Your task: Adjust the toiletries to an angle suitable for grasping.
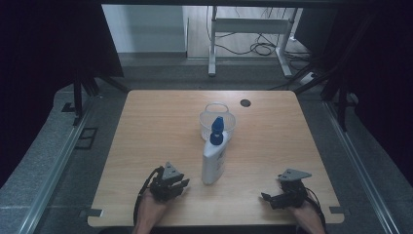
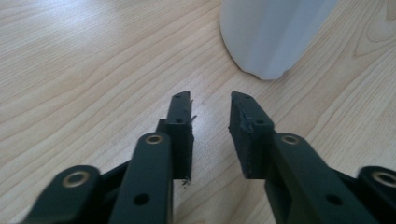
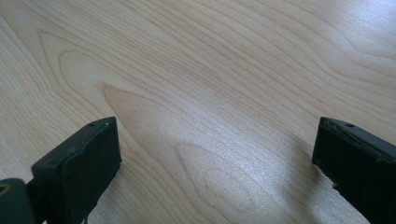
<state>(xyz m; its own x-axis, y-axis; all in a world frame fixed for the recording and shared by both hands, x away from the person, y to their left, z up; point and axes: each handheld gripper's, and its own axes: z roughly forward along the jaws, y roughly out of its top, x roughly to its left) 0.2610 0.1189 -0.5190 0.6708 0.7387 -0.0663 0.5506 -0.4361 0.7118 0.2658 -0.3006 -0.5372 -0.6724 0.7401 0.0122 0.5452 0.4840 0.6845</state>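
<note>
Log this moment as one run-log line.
left gripper: open, empty | right gripper: open, empty | bottle: standing, untouched | table

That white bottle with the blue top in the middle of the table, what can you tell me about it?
The white bottle looks like smooth, slightly glossy plastic, tall and flattish, with a blue cap and faint print on its front that is too small to read. It stands upright on the wooden table, just in front of a clear basket; whether they touch is unclear. Nothing grips it. In the left gripper view its rounded base rests on the wood.
</note>
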